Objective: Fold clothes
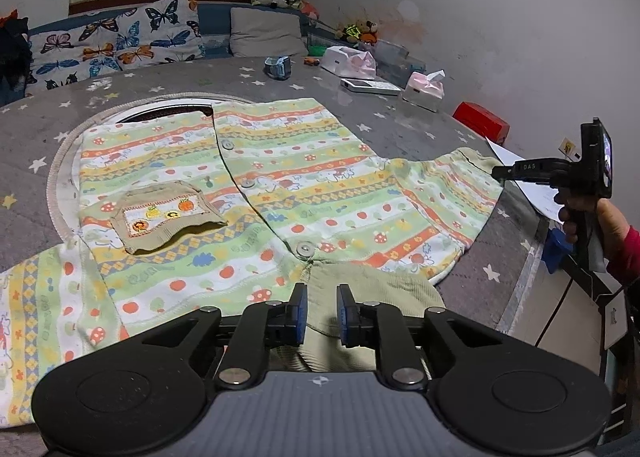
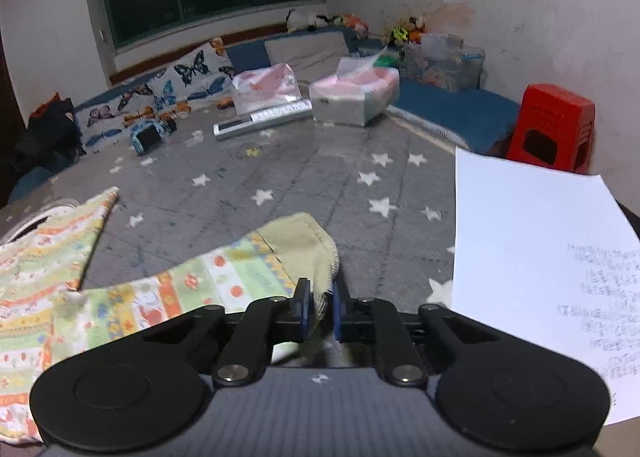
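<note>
Left wrist view: our left tool [image 1: 322,311] hovers over the collar [image 1: 360,289] of a child's shirt [image 1: 280,185], fingers spread apart with only collar cloth showing below the gap, nothing pinched. The shirt lies front-up and spread flat on the star-print bed cover [image 1: 400,129], buttoned, both sleeves out to the sides. Right wrist view: our right tool [image 2: 320,309] has its blue pads nearly together on the edge of the sleeve cuff [image 2: 308,245]; we judge it is pinching the cuff, though the frame is motion-blurred. A sheet of handwritten paper [image 2: 532,257] lies just beside it.

The flat shirt fits either a fold just starting or a garment laid out again. If the sleeve goes inward, we'd keep the cuff grip low, drag it across the chest and keep the shoulder line straight.

Fabric looks like soft knit cotton, striped print with mushrooms and apples; collar, cuff and chest pocket [image 1: 168,217] are ribbed olive cloth. Limp, wrinkles easily.
</note>
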`<action>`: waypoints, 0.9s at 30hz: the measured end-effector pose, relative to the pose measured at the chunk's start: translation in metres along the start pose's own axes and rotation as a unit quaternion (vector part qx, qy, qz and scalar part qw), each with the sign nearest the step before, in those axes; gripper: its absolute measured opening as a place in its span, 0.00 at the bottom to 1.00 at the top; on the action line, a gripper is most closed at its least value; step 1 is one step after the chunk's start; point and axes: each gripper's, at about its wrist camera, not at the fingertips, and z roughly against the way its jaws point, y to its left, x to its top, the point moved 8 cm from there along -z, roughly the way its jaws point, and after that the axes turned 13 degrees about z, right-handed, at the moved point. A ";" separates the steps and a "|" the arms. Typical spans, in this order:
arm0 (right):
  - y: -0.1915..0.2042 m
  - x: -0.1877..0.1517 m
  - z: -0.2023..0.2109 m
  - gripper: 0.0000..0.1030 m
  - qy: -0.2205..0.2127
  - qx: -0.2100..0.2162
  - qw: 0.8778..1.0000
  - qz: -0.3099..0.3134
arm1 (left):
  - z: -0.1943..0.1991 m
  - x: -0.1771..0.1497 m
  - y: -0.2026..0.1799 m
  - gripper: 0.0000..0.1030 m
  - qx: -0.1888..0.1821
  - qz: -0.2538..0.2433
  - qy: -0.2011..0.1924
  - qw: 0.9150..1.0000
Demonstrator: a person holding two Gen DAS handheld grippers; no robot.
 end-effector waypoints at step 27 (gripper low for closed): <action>0.263 0.095 0.110 0.07 -0.117 0.274 0.934 0.197 | 0.039 -0.002 0.041 0.21 0.021 0.056 -0.052 0.997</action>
